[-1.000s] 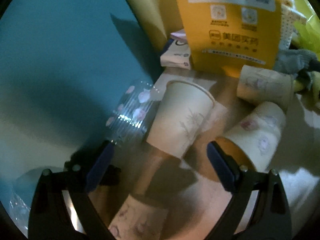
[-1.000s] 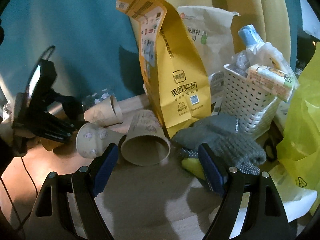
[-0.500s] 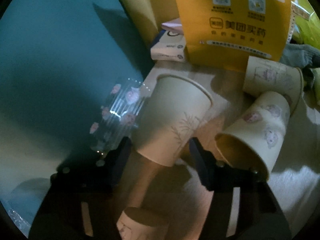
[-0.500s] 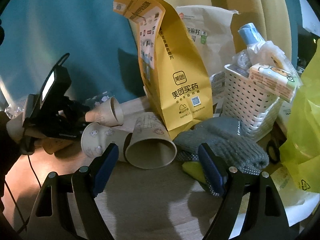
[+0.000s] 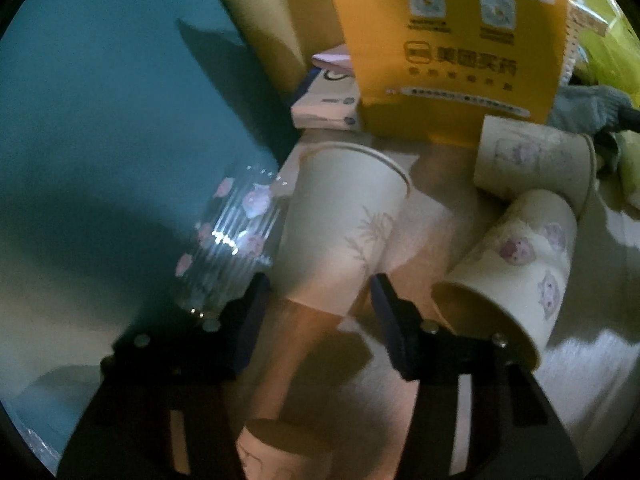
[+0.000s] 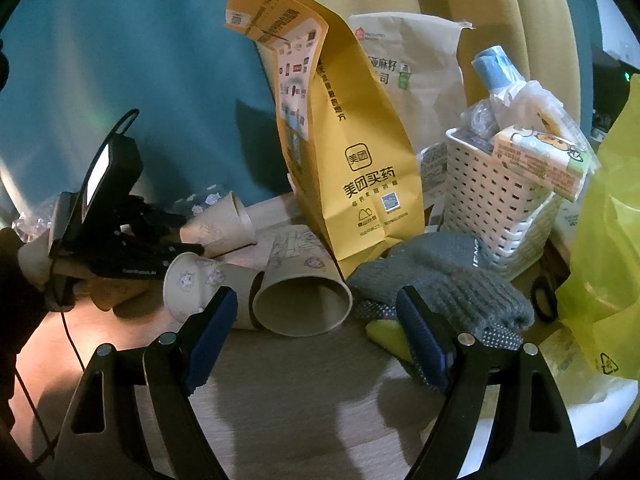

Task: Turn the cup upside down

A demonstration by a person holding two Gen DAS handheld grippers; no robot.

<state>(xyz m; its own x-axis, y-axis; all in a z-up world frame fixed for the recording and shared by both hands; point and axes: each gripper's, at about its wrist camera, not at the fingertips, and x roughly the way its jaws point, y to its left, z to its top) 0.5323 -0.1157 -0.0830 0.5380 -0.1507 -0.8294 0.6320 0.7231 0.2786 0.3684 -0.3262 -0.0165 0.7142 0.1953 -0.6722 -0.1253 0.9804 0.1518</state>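
Left wrist view, left to right. A clear ribbed glass (image 5: 232,248) with pink prints sits at centre left, its base hidden behind the left jaw. The cup (image 5: 340,232), pale paper with a faint plant print, stands at frame centre, mouth up and tilted. The left gripper (image 5: 320,308) has its jaws closed in on the cup's lower wall, one on each side; contact is likely, but the blurred, dark frame does not confirm it. A second paper cup (image 5: 520,276) with pink animal prints lies on its side at lower right, mouth toward the camera. A yellow paper bag (image 5: 452,40), cut off at the top edge, carries two QR codes and the characters 美团买药.

Right wrist view, left to right. The left gripper appears at centre left, reaching toward the cup (image 6: 224,220), which lies partly hidden behind it. A third paper cup (image 6: 304,292) lies on the surface (image 6: 300,400) at centre, mouth toward the camera. The right gripper (image 6: 316,336) holds nothing; its jaws stand wide apart. A white perforated basket (image 6: 492,208) stands at right. A grey knit glove (image 6: 448,288) lies in front of the basket.
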